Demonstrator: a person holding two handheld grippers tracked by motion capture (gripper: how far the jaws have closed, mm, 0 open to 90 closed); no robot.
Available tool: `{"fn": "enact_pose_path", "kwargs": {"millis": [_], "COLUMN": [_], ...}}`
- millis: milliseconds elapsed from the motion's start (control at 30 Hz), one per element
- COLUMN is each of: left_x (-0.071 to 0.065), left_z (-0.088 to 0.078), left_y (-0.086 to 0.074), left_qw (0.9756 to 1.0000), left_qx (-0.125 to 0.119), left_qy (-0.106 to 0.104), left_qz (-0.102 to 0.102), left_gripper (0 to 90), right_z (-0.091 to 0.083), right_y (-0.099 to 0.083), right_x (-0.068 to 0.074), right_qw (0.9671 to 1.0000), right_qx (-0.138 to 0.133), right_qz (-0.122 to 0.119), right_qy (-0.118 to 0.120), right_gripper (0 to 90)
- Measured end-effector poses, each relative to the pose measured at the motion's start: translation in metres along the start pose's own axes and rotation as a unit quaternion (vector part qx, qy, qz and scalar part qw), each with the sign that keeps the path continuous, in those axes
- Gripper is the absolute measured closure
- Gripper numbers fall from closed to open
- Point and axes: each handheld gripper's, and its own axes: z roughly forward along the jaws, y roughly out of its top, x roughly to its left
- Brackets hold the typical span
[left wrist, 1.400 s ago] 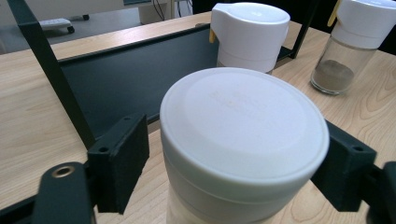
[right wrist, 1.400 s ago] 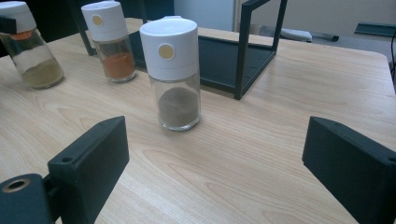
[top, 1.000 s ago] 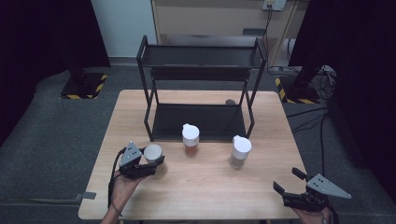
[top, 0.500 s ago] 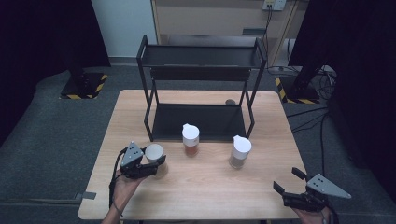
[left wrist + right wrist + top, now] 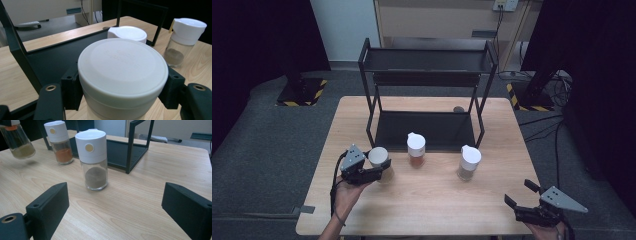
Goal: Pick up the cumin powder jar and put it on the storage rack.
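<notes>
White-capped jar [image 5: 122,75] sits squeezed between the left gripper's [image 5: 371,172] fingers [image 5: 71,91], which press on either side just under its lid; in the right gripper view it hangs clear above the desk [image 5: 437,195], casting a shadow, left of the orange spice jar [image 5: 416,150]. Right gripper's [image 5: 523,196] fingers [image 5: 48,206] spread wide, holding nothing, near the desk's front edge.

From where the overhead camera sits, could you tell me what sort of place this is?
Probably a lab or recording studio: black curtains surround a small wooden table, stand bases carry hazard tape, and cables trail over grey carpet.
</notes>
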Motion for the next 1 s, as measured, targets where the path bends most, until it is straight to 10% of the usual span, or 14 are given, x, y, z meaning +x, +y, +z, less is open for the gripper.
{"fn": "enact_pose_path", "kwargs": {"millis": [1000], "left_x": [0.013], "left_z": [0.038], "left_y": [0.065], "left_qw": [0.9989], "left_qx": [-0.015], "left_qy": [0.042], "left_qz": [-0.012], "left_gripper": [32.9], "right_z": [0.000], "right_y": [-0.001], "right_x": [-0.001], "right_qw": [1.0000], "right_qx": [-0.002], "right_qz": [0.000], "right_qy": [0.003], "right_gripper": [8.0]}}
